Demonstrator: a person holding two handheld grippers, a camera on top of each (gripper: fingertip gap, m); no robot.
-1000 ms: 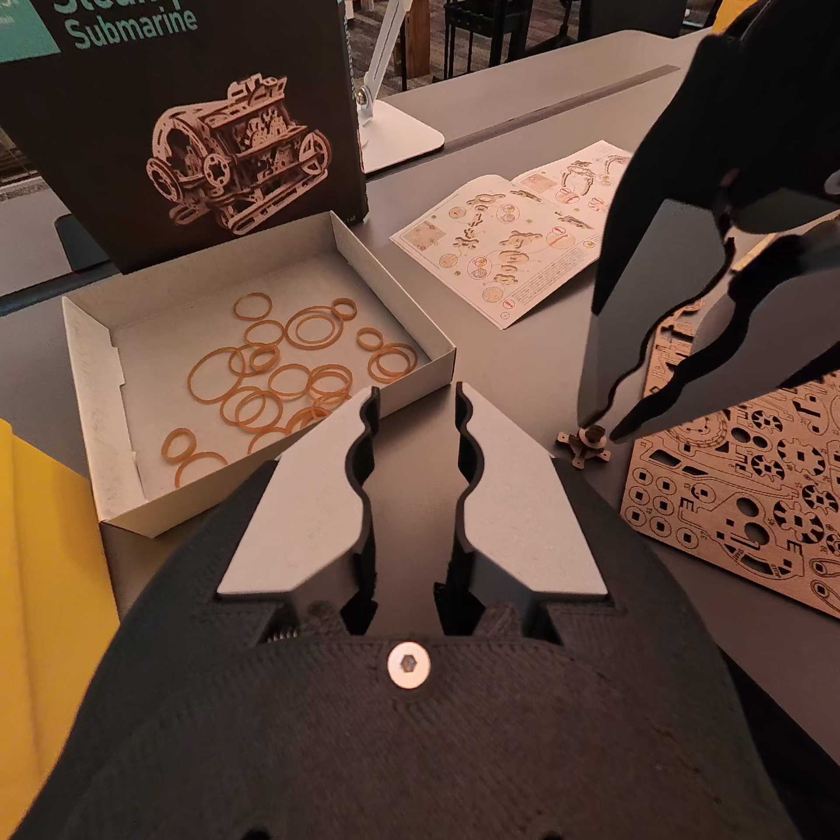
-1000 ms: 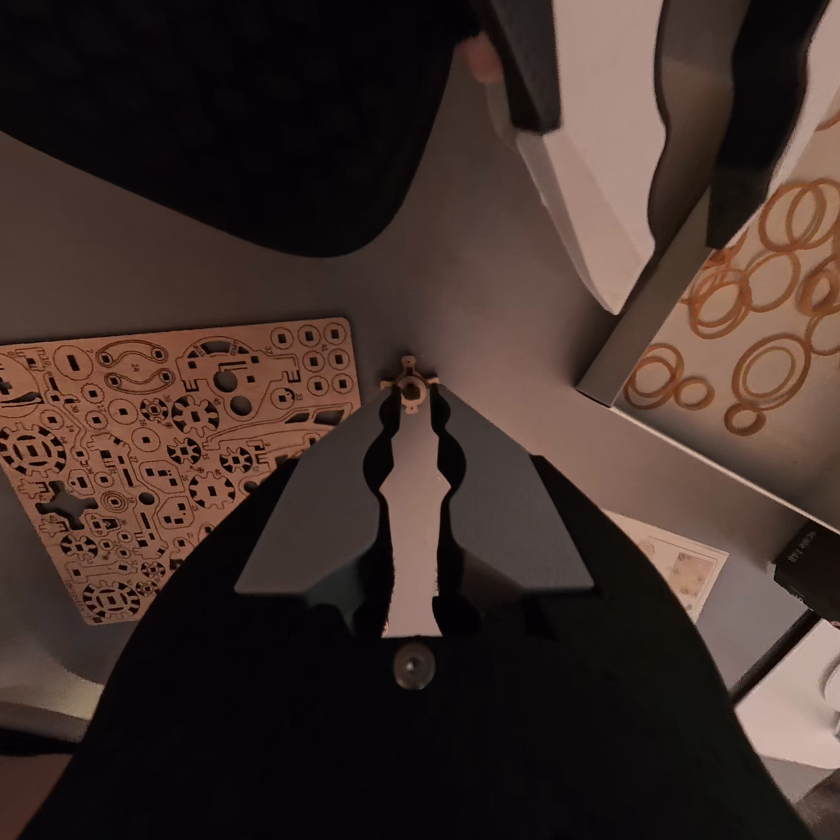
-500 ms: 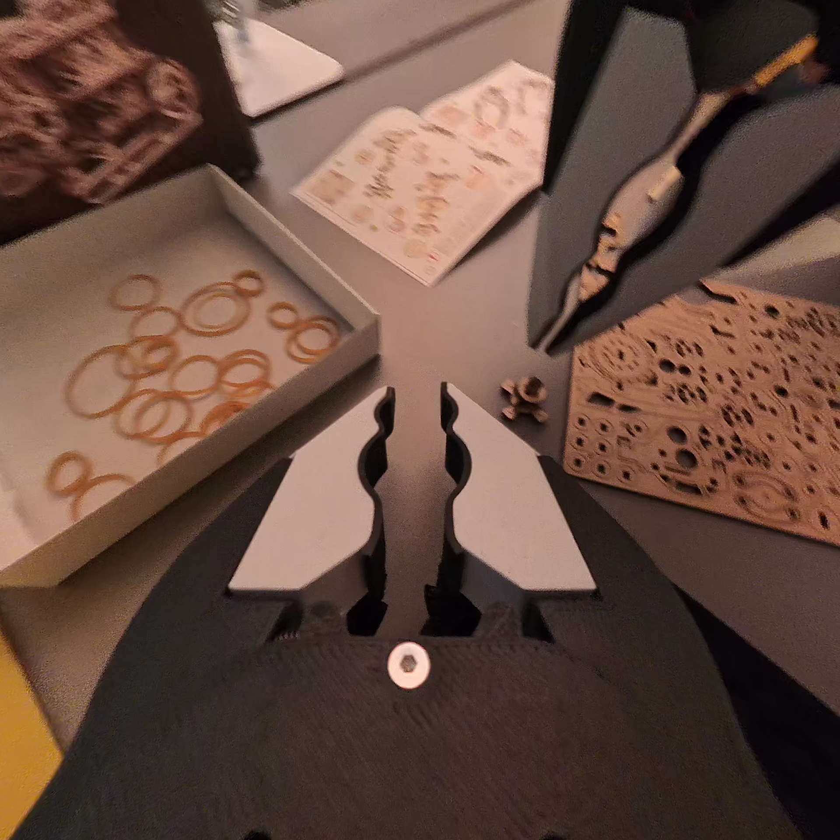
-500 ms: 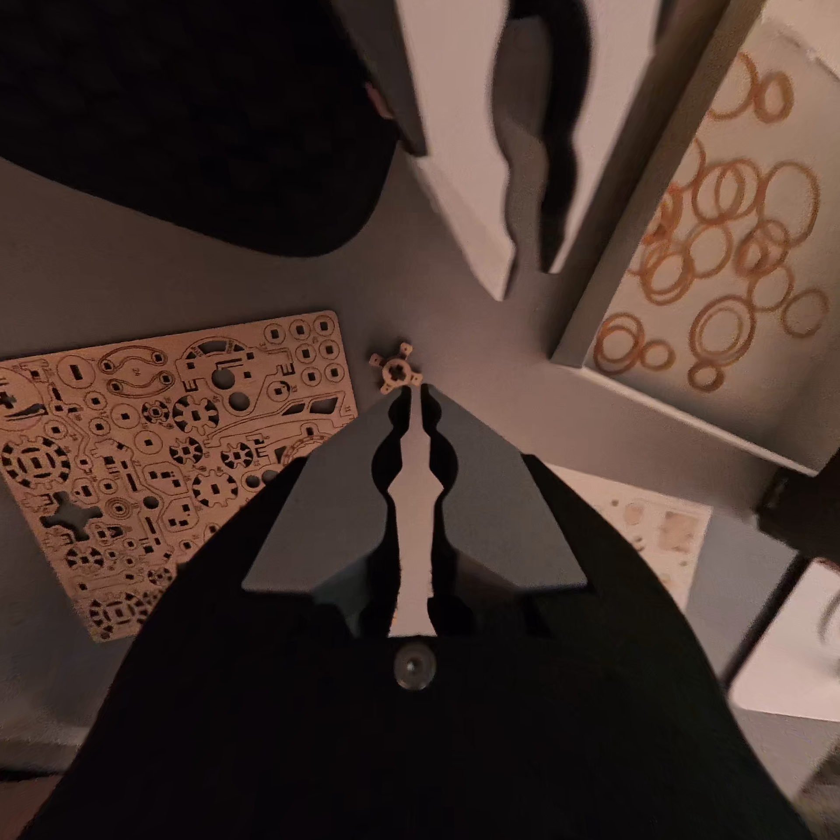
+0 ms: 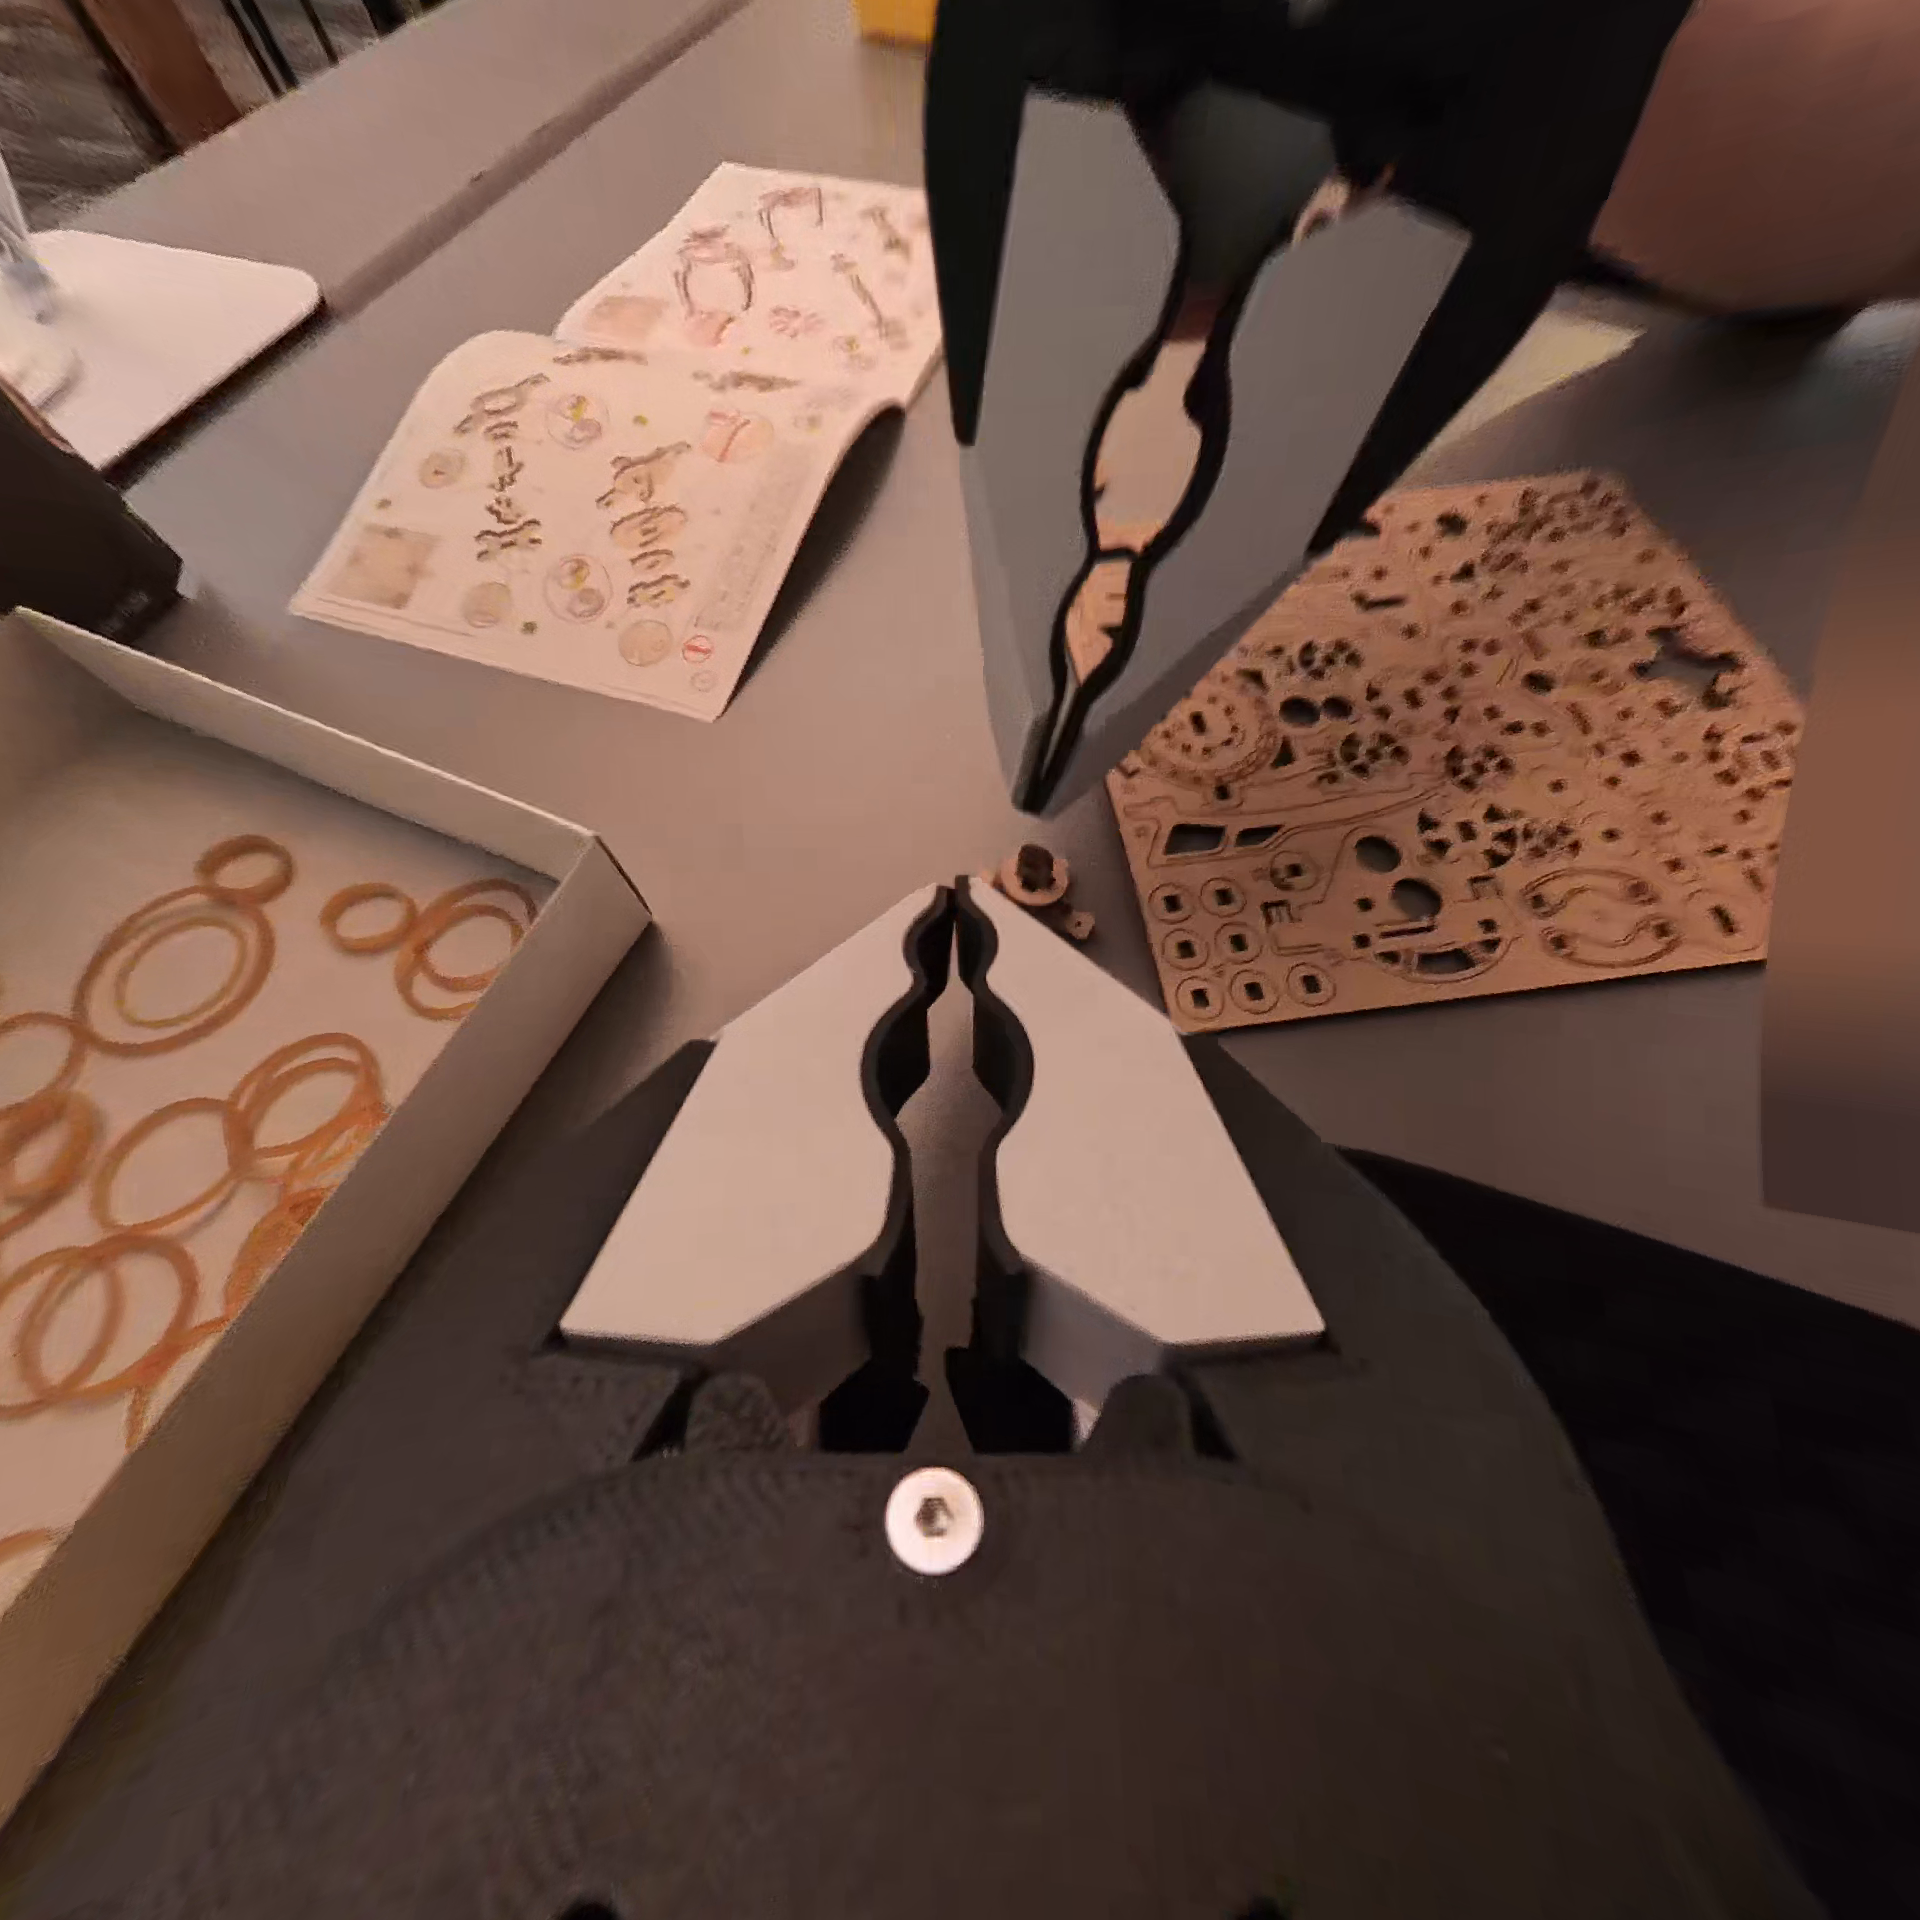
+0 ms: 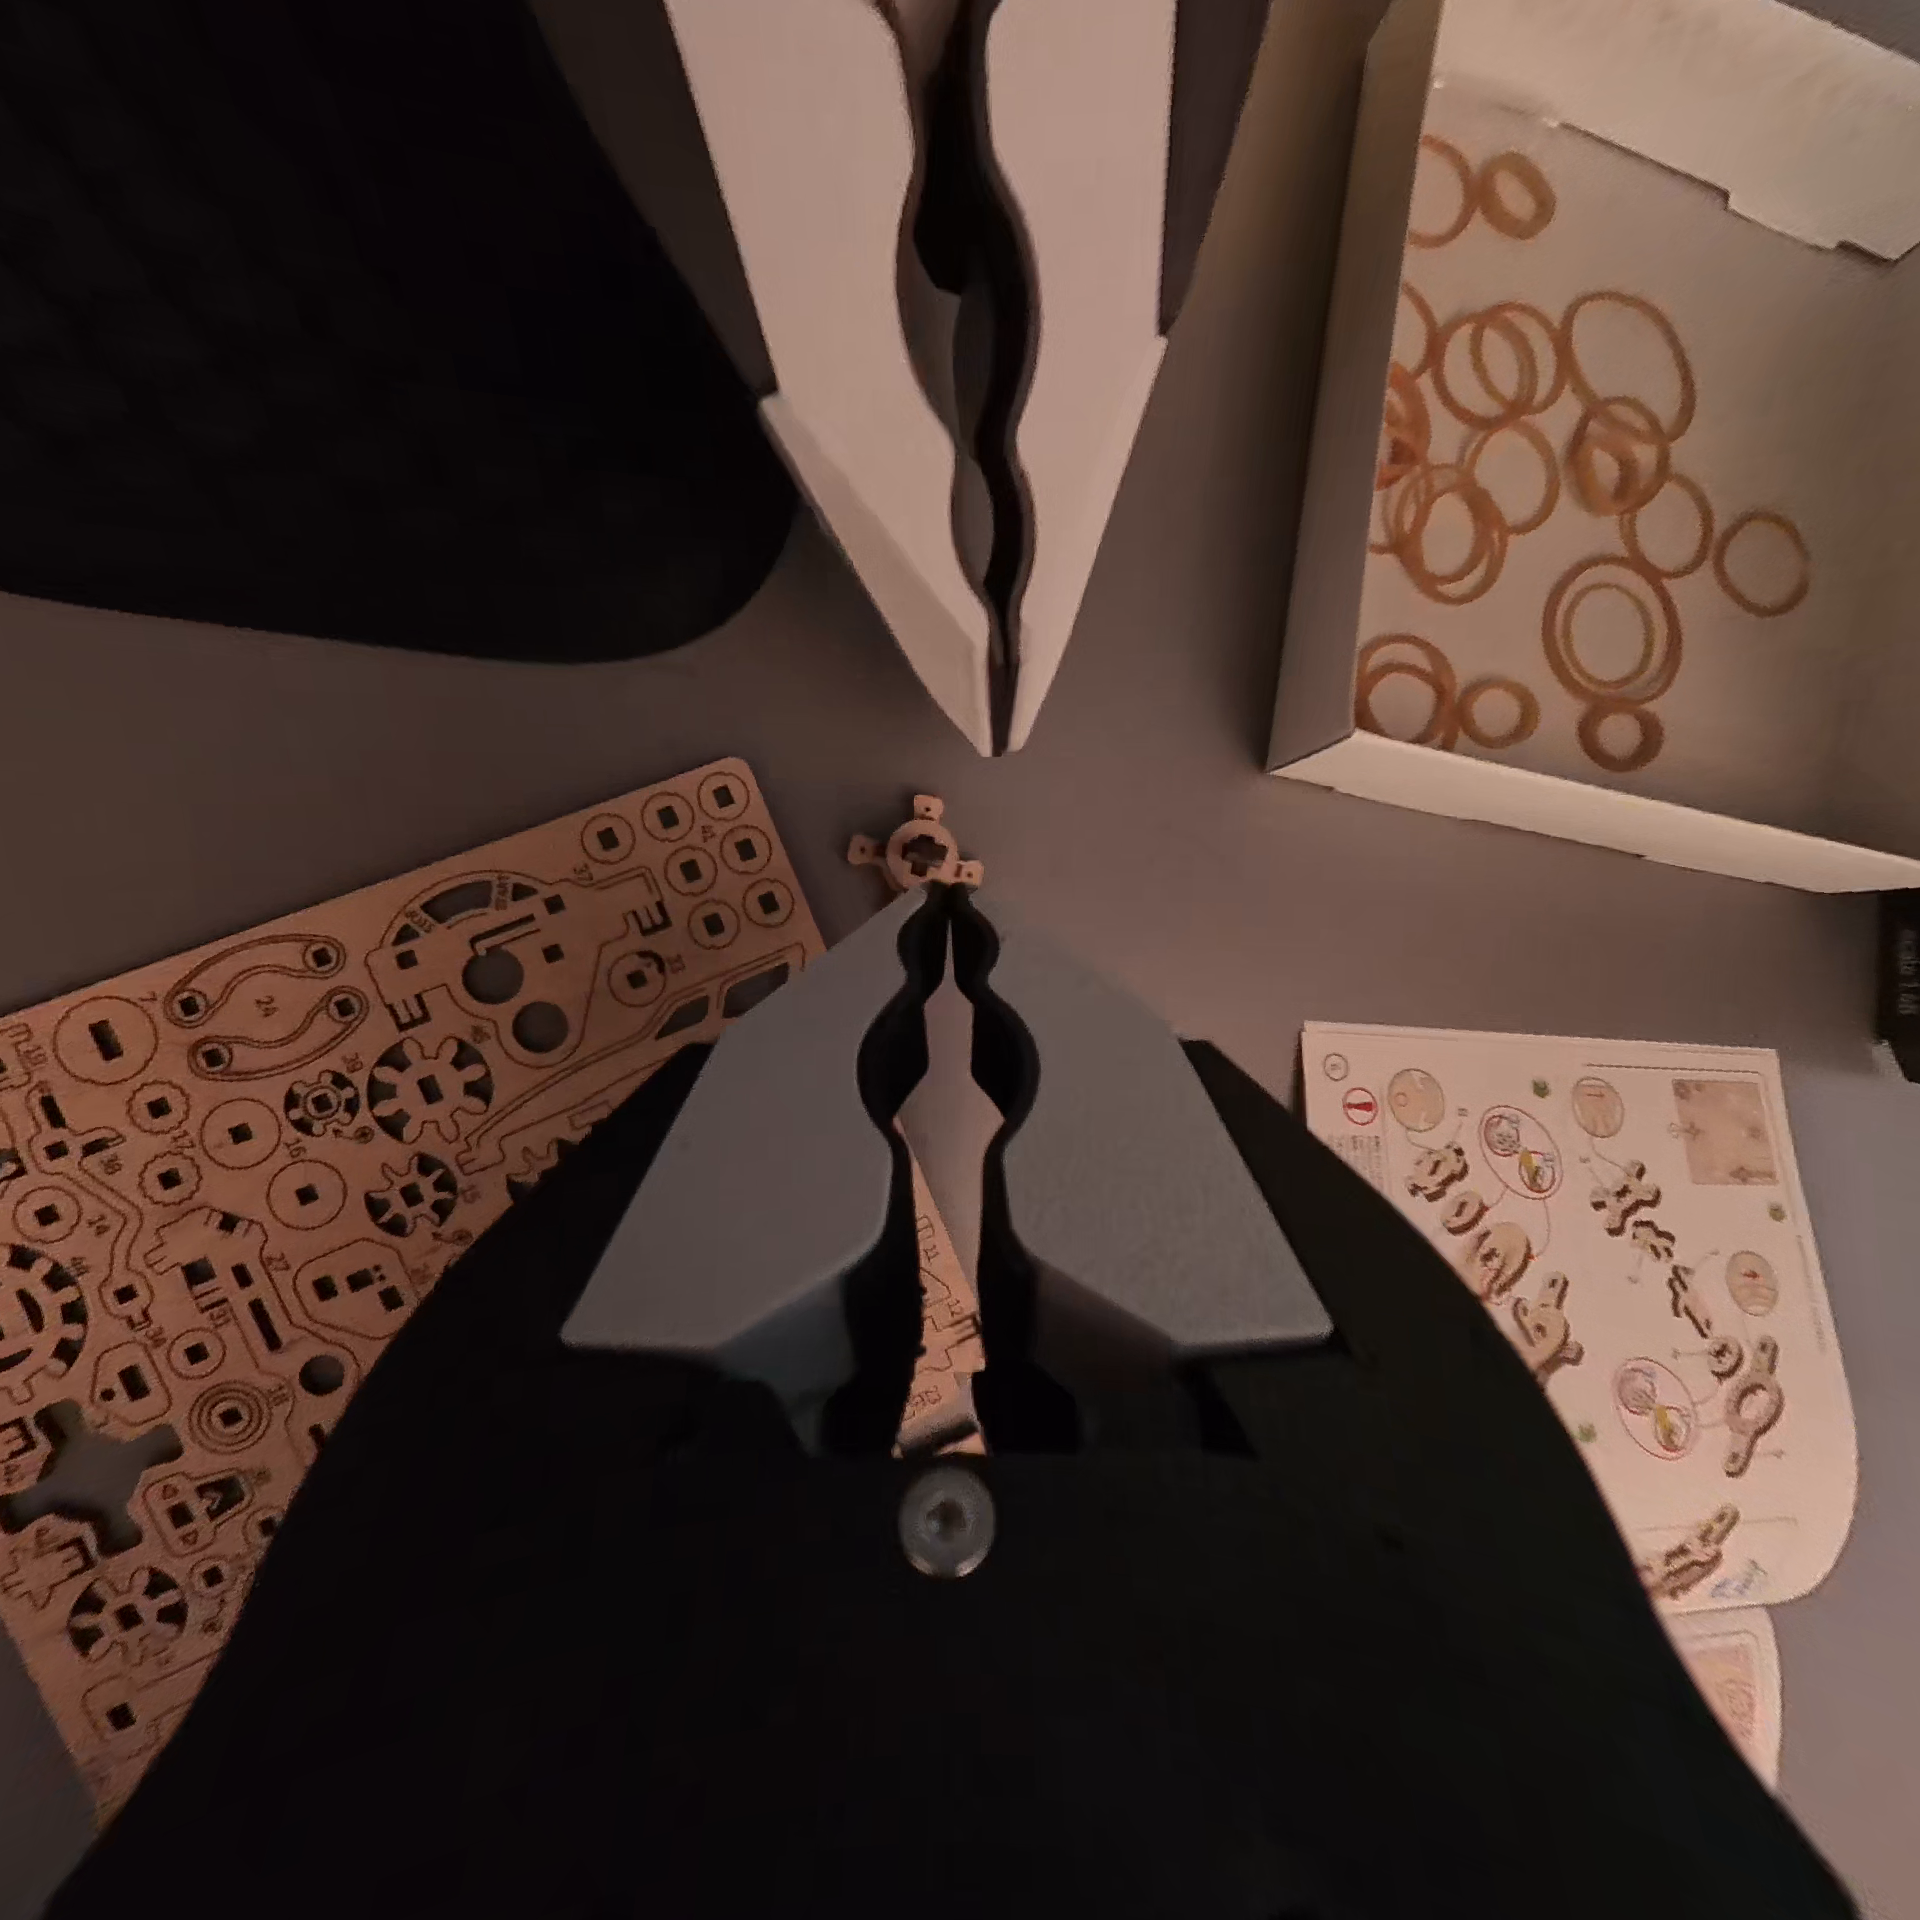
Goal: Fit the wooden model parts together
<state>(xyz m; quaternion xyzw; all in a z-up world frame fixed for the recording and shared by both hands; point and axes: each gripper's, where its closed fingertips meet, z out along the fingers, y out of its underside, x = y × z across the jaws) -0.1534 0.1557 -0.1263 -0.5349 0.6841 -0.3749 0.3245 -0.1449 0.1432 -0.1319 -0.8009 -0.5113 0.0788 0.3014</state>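
A small wooden hub piece with three lugs lies on the grey table between my two grippers; it also shows in the right wrist view. My left gripper is shut with nothing between its tips, just left of the piece. My right gripper is shut too, with its tips right at the piece's edge and nothing held. In the left wrist view the right gripper hangs tip-down a little above the piece. A laser-cut wooden parts sheet lies beside the piece, and it shows in the right wrist view as well.
A white cardboard tray with several rubber bands stands to the left. An open instruction booklet lies behind it. A white lamp base and a dark box stand at the far left. Left and right tips are no more than a few centimetres apart.
My right gripper let go of the piece's peg, lifted off and shut. My left gripper moved in toward the piece and went from open to shut on nothing.
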